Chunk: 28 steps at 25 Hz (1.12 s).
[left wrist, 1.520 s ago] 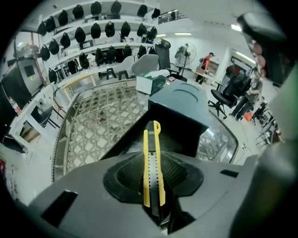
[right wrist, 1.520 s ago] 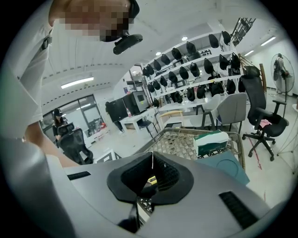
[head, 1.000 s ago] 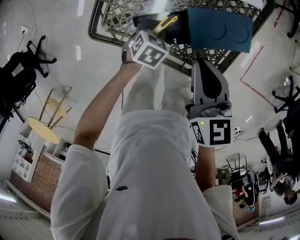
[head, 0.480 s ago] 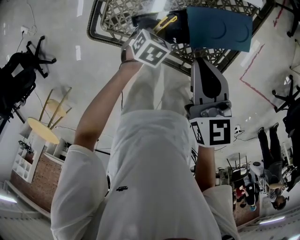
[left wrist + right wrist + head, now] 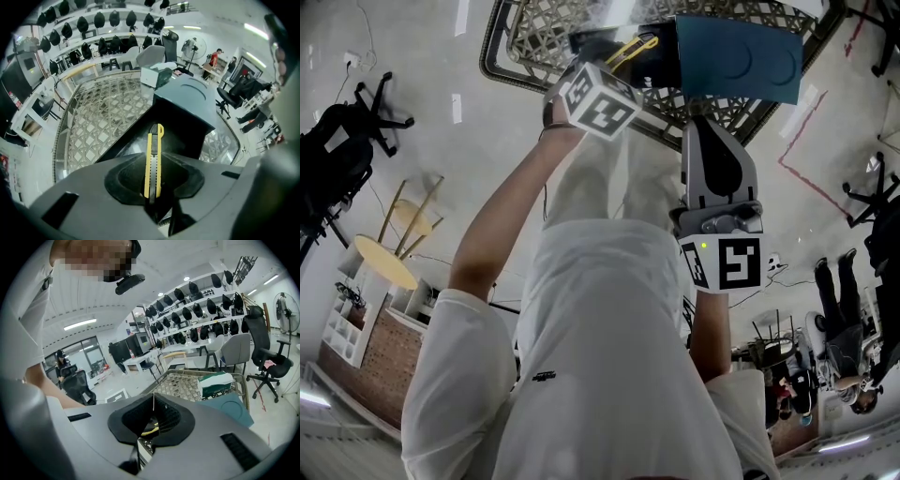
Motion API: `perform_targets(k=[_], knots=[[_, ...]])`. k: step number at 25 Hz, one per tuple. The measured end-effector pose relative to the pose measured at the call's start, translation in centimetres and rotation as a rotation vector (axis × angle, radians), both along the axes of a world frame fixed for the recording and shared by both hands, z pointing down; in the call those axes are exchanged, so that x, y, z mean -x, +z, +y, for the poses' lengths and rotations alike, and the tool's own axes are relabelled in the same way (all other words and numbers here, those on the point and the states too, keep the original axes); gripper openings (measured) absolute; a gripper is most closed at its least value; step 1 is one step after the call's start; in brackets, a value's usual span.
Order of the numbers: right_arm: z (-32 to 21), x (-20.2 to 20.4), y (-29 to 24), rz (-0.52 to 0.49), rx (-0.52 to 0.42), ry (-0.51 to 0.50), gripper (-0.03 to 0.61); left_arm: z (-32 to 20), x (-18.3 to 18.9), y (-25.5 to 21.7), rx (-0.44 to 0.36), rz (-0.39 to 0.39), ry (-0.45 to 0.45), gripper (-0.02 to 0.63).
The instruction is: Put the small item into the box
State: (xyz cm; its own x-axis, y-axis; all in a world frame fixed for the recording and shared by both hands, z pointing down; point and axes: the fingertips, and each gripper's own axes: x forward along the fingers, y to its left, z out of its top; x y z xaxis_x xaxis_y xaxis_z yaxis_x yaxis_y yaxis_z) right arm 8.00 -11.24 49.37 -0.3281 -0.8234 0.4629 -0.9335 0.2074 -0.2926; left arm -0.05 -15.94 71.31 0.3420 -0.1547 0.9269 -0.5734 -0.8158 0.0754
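A yellow utility knife (image 5: pixel 153 159) juts forward from between the jaws of my left gripper (image 5: pixel 152 186), which are closing on it. It hangs over the open dark box (image 5: pixel 183 129), whose blue lid (image 5: pixel 190 91) stands up behind. In the head view the left gripper (image 5: pixel 616 58) reaches over the box (image 5: pixel 661 67) with the knife (image 5: pixel 631 49) in it. My right gripper (image 5: pixel 713 127) stays lower, near the person's body and short of the blue lid (image 5: pixel 741 58). Its jaws are shut and hold nothing (image 5: pixel 153 405).
The box sits on a lattice-topped metal table (image 5: pixel 101 115) with a raised rim (image 5: pixel 502 70). A green and white carton (image 5: pixel 214 382) lies on the table beyond the box. Office chairs and shelves of dark helmets stand around the room.
Both grippers hold their places. Only people in the far background have moved.
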Motion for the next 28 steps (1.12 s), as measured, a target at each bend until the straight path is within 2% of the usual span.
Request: perform_targets(k=[7,10,16,20,28], knots=[[-0.4,0.4,-2.4,0.013,-0.044,-0.006,0.001,0.1,0.6,-2.9,-0.031,0.027,-0.019,0.069],[-0.4,0.6,-3.4,0.023,-0.06,-0.015,0.0,0.2,1.1,-4.5,-0.048,0.042,-0.037,0.028],[-0.1,0.8,-5.6,0.052,-0.088,-0.036,0.0,0.6,2.2,-8.8,-0.069,0.091,-0.096,0.012],[-0.2,0.6,-7.5,0.071,-0.115,-0.041,0.001,0.5,3.0,-12.1,-0.125,0.111,-0.128,0.005],[0.0,1.1,-11.5,0.096,-0.165,-0.07,0.0,0.3,4.5,-20.0,-0.211,0.2,-0.228,0.003]])
